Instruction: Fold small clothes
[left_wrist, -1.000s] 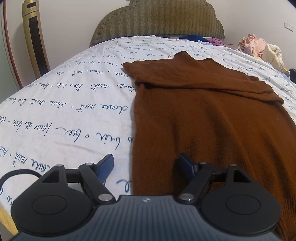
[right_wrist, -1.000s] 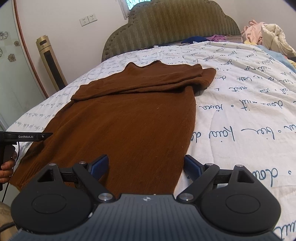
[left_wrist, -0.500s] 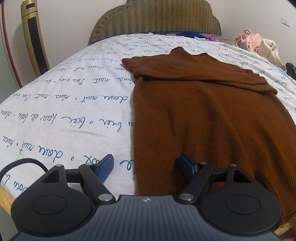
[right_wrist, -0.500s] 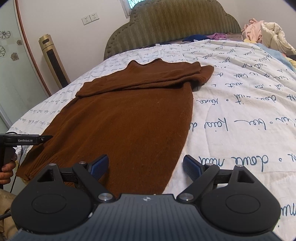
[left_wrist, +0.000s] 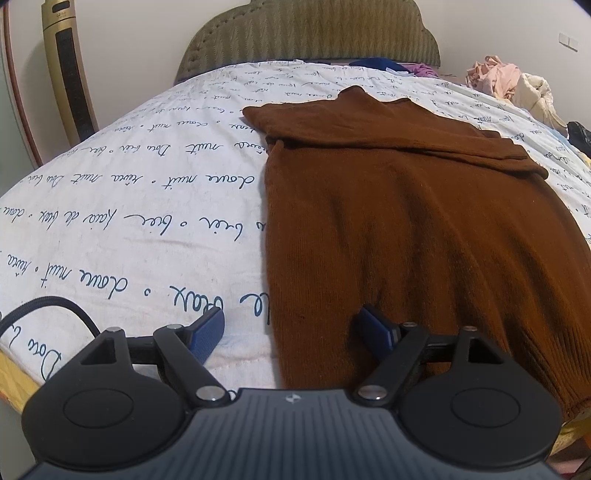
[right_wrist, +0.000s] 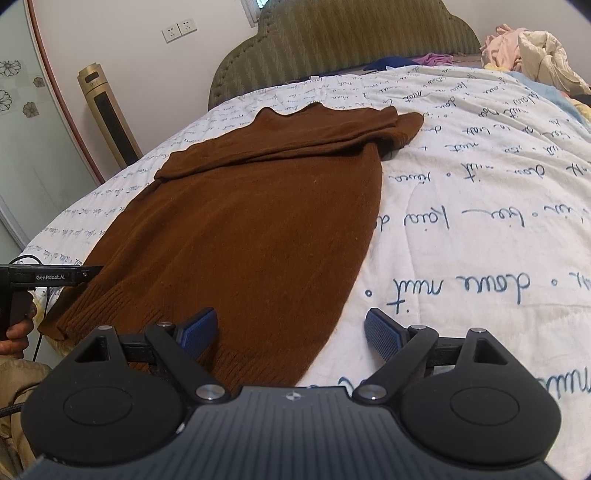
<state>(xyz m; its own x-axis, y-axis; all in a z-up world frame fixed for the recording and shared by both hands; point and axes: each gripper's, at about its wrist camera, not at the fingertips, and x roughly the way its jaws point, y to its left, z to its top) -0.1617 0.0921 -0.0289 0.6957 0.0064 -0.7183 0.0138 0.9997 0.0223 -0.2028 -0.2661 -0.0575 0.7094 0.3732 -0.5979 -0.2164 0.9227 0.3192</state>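
At the near hem of the brown sweater (left_wrist: 406, 229), your left gripper (left_wrist: 291, 332) and right gripper (right_wrist: 288, 332) hover released, the left's jaws just widened; next, pinch both hem corners and fold far.

There is one brown sweater (left_wrist: 413, 229) on one bed (left_wrist: 122, 206). Two tongs are seen: the left tongs (left_wrist: 291, 330) and the right tongs (right_wrist: 290, 330). One heap of clothes (right_wrist: 532, 48) is in the upper right, and one gold tower fan (right_wrist: 109, 118) in the upper left.

open quilt (right_wrist: 480, 229) beside sweater (right_wrist: 251, 229) — clothes pile (right_wrist: 532, 48) far
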